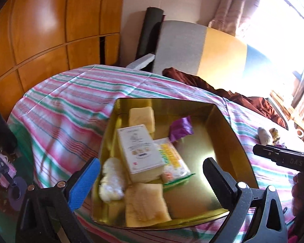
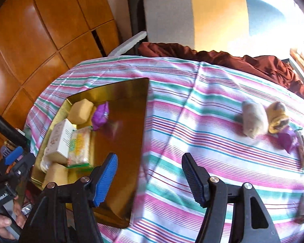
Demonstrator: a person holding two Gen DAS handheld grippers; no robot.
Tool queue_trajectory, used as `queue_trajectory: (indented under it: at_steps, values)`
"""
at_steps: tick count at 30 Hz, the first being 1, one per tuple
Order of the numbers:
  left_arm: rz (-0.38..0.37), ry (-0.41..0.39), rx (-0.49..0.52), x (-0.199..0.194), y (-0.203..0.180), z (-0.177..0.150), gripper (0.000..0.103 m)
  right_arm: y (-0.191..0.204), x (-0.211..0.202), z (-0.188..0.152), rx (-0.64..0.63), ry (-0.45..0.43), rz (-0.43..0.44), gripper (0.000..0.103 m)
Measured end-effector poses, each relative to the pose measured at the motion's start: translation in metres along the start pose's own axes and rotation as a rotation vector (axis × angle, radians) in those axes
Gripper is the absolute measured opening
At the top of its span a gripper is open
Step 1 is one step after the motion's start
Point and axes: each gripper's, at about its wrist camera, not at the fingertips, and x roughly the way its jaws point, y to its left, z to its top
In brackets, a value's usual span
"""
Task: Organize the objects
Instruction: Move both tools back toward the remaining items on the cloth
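— On the striped bed, where's the gold tray (image 2: 129, 93)?
— Left side, long axis running away from the cameras, white box (image 1: 139, 151) inside lying likewise.
— Jaws?
— Left gripper (image 1: 152, 179) and right gripper (image 2: 150, 175) both wide, empty.

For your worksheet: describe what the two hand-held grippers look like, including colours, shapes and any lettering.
Both are black plastic with triangular cut-out finger arms and silver pivot screws. The right gripper has ribbed blue pads on both fingers; its body bears pale lettering. The left gripper has one blue pad, one black; white lettering marks its handle.
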Motion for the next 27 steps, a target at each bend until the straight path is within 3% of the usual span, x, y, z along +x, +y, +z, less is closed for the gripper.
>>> queue_trajectory:
  at_steps: [6, 14, 20, 22, 27]
  values:
    - [-0.028, 0.008, 0.100, 0.002, -0.036, 0.000, 0.102, -0.045, -0.017, -0.010, 0.028, -0.004, -0.086, 0.067]
    - [-0.089, 0.004, 0.214, 0.005, -0.087, 0.005, 0.102, -0.133, -0.044, -0.009, 0.122, -0.029, -0.261, 0.067]
    - [-0.138, 0.015, 0.287, 0.013, -0.131, 0.008, 0.102, -0.208, -0.053, -0.020, 0.314, -0.082, -0.364, 0.070]
    - [-0.150, 0.026, 0.301, 0.017, -0.145, 0.008, 0.102, -0.229, -0.046, -0.027, 0.404, -0.012, -0.393, 0.071]
    - [-0.211, 0.061, 0.318, 0.030, -0.182, 0.006, 0.102, -0.253, -0.047, -0.037, 0.514, 0.023, -0.411, 0.071]
